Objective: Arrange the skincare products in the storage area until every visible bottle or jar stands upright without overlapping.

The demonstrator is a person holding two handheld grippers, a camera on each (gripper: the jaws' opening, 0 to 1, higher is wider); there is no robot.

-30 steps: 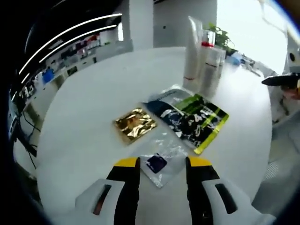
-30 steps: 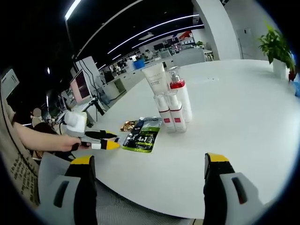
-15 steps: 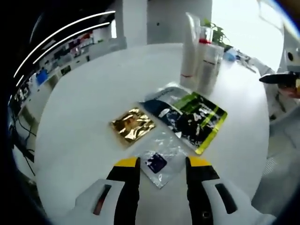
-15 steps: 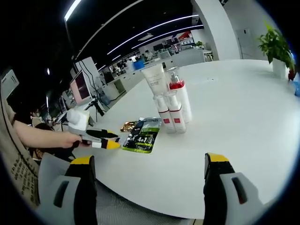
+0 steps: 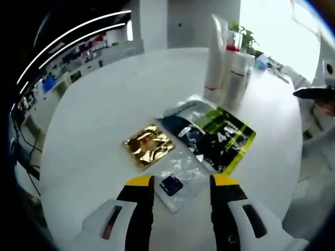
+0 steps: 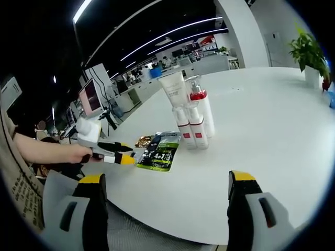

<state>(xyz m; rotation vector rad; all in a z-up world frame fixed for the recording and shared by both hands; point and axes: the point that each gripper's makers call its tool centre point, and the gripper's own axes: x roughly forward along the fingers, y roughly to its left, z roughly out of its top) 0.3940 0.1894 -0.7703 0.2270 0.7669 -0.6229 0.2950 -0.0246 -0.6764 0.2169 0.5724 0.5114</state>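
Note:
A cluster of white skincare bottles and a tall tube (image 5: 225,60) stands upright at the far side of the round white table (image 5: 99,99). Flat in front of them lie a green-and-black pouch (image 5: 215,133), a gold sachet (image 5: 149,145) and a clear sachet with a dark blue square (image 5: 171,184). My left gripper (image 5: 182,184) is open, and its yellow tips straddle the clear sachet. In the right gripper view the bottles (image 6: 189,112) stand mid-table, with the pouch (image 6: 159,150) before them. My right gripper (image 6: 167,180) hangs wide open off the table's near edge, holding nothing.
A person's hand holds the left gripper (image 6: 124,155) at the table's left rim. The right gripper's dark tip (image 5: 314,92) shows at the right edge. A potted plant (image 6: 309,52) stands at the far right. Office desks and monitors lie beyond the table (image 6: 272,115).
My left gripper has edged forward over the clear sachet, which now lies between its tips. The right gripper has not moved.

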